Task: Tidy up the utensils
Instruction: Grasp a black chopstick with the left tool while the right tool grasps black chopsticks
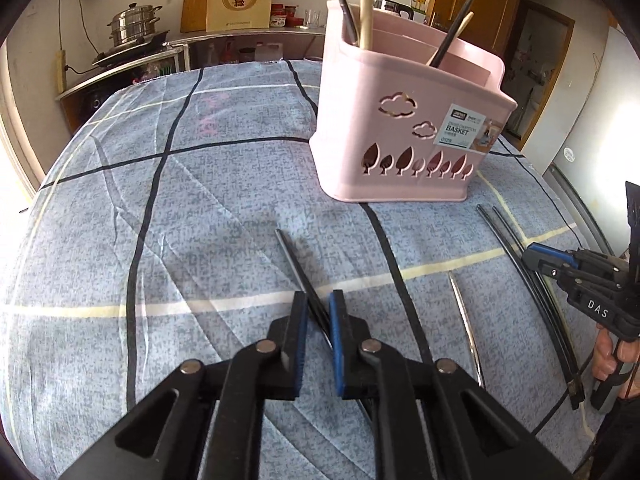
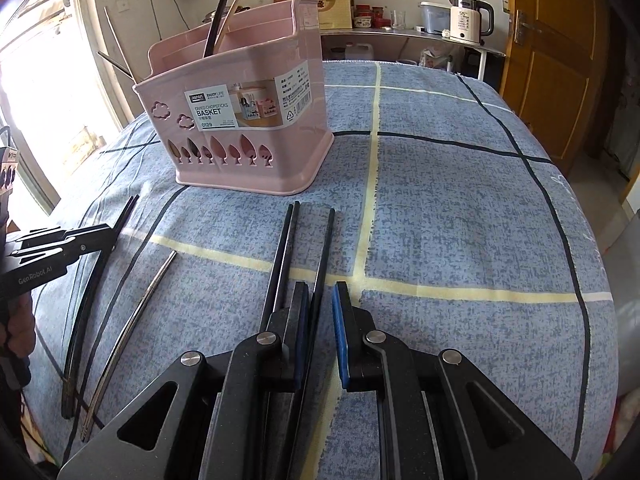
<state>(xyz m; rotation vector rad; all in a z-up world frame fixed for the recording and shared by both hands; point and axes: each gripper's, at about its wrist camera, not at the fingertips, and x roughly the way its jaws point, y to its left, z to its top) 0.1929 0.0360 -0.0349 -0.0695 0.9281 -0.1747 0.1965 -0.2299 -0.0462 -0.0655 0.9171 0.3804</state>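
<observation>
While hovering low over the blue checked cloth (image 1: 180, 208), holding the left gripper (image 1: 319, 320) closed narrow on a black chopstick (image 1: 296, 264), with the blue pads sitting on either side of its shaft and its thin tip pointing away across the cloth. Keeping the right gripper (image 2: 321, 320) narrow as well, with a single black chopstick (image 2: 327, 240) running between the pads and lying close against the left one; not possible to tell whether gripping it or merely straddling it. Lying just beside that left finger, a pair of black chopsticks (image 2: 285, 240), side by side and touching the cloth. Resting between the two grippers, a metal chopstick (image 2: 136, 312), slim, shiny and apart from the black ones. Standing upright on the cloth beyond both grippers, the pink basket (image 1: 400, 120), labelled on its front, cut with cloud and tree shapes, and carrying several dark and pale sticks leaning in its compartments.
</observation>
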